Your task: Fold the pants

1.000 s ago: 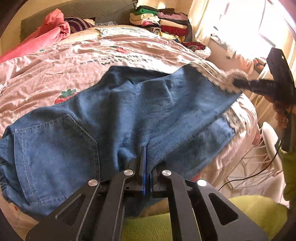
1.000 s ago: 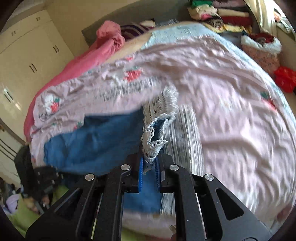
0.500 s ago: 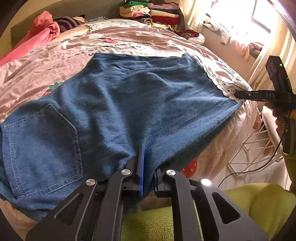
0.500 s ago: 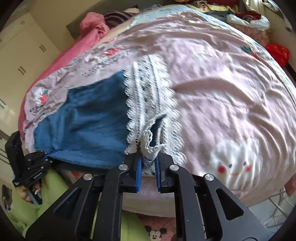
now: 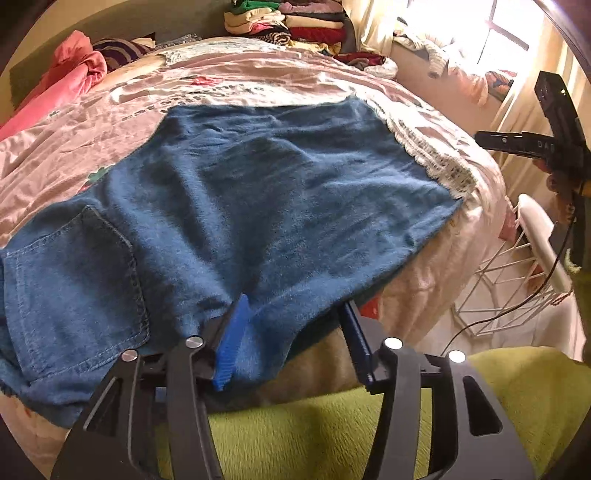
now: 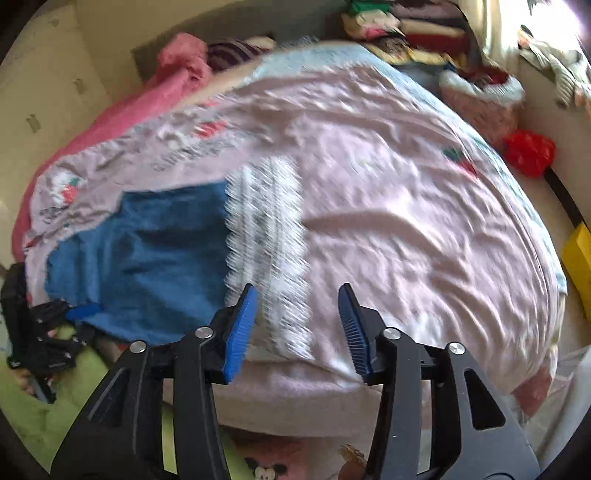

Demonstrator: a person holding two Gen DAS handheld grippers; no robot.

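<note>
On the far left of the left wrist view, a bright pink bunched-up blanket (image 5: 70, 70) lies at the head of the bed, with a dark striped cloth (image 5: 122, 50) just beside it. The bed wears a pale pink sheet with strawberry pictures (image 5: 92, 125).

The blue denim pants with a white lace hem (image 5: 258, 192) lie spread flat across the near part of the sheet. The waist end, with a stitched back pocket (image 5: 70, 291), is at the left. The lace hem (image 5: 432, 151) is at the right, close to the bed's side edge. The near edge of the pants hangs a little over the bed edge.

The left gripper (image 5: 291, 332) sits low at that near edge. Its two fingers are spread wide apart and grip nothing. The bright blue pad on the left finger touches the denim, and loose cloth lies in the gap.

At the back stands a pile of folded clothes in many colours (image 5: 291, 26). To the right is a white wire rack (image 5: 517, 273) on the floor.

In the right wrist view, which is a bit blurry, the right gripper (image 6: 297, 325) hangs near the lace hem (image 6: 269, 243). Its fingers are wide apart too, and they hold nothing. Farther right, a red plastic bag (image 6: 528, 153) lies beside the bed.
</note>
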